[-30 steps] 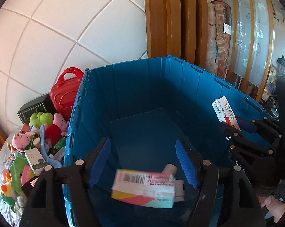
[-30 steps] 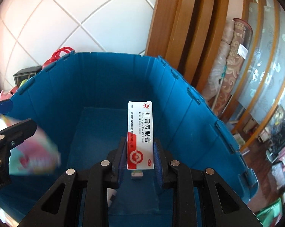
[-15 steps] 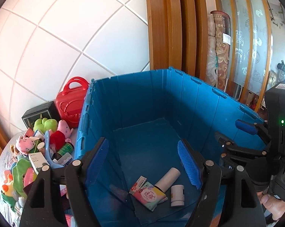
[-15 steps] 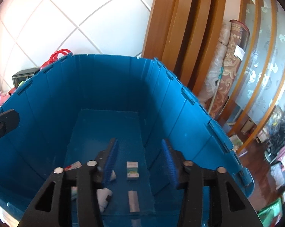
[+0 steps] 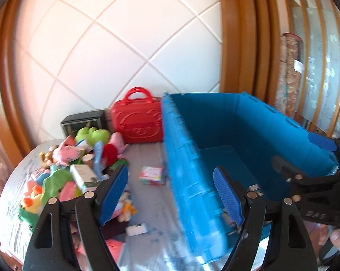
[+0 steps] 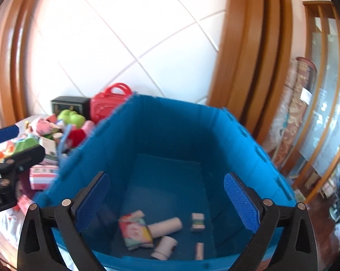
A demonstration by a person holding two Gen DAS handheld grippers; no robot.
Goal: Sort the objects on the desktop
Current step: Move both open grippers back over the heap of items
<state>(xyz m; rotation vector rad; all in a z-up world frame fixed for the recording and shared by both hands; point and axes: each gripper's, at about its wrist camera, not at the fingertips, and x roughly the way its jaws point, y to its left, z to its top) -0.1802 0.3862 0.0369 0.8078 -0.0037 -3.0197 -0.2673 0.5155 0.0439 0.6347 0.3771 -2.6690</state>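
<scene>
A deep blue bin [image 5: 188, 180] stands on the table; it also shows in the right wrist view [image 6: 160, 124]. On its floor lie a colourful packet [image 6: 136, 230], two white tubes [image 6: 165, 225] and small boxes [image 6: 198, 221]. My left gripper [image 5: 172, 194] is open and empty, astride the bin's left wall. My right gripper [image 6: 167, 203] is open and empty above the bin's near end. A pile of plush toys and boxes [image 5: 79, 158] lies left of the bin.
A red toy case [image 5: 138, 122] and a dark box [image 5: 84, 122] stand against the tiled wall. A small pink-and-green box [image 5: 151, 175] and a white item [image 5: 136, 229] lie on the grey table beside the bin. Wooden frames stand behind.
Both grippers opened and dropped their boxes into the bin, then pulled back. The left gripper has swung left toward the toy pile.
</scene>
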